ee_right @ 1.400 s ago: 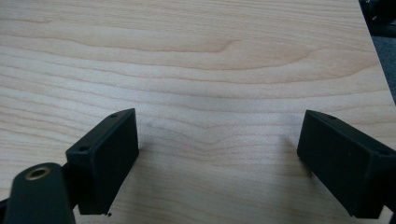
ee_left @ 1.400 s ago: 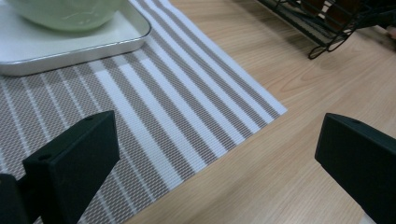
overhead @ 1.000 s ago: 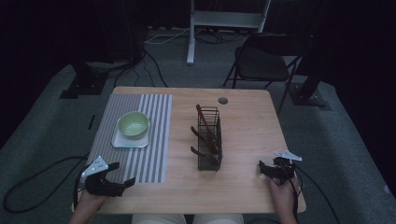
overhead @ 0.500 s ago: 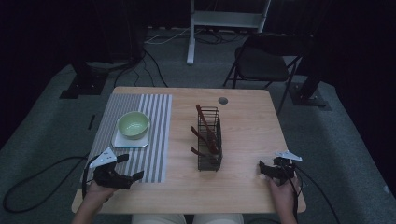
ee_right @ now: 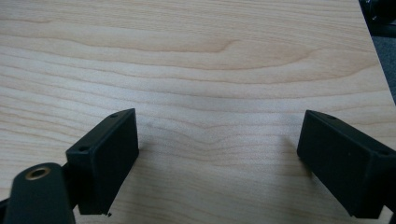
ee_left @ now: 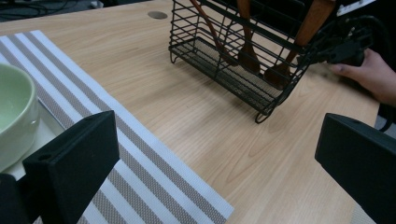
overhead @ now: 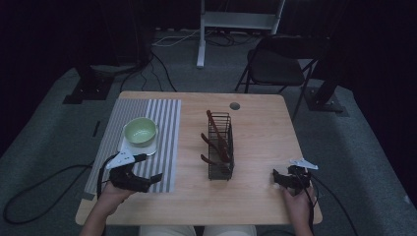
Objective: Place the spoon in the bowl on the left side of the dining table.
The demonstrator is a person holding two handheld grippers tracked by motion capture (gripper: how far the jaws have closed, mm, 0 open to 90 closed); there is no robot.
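Bare wood (overhead: 255, 147) separates wire rack (overhead: 220, 147) from right hand-held gripper (overhead: 281, 178).

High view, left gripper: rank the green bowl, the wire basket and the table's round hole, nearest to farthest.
From the left gripper:
1. Green bowl, just ahead on the striped mat.
2. Wire basket, mid-table, to its right.
3. Round hole, at the far edge.
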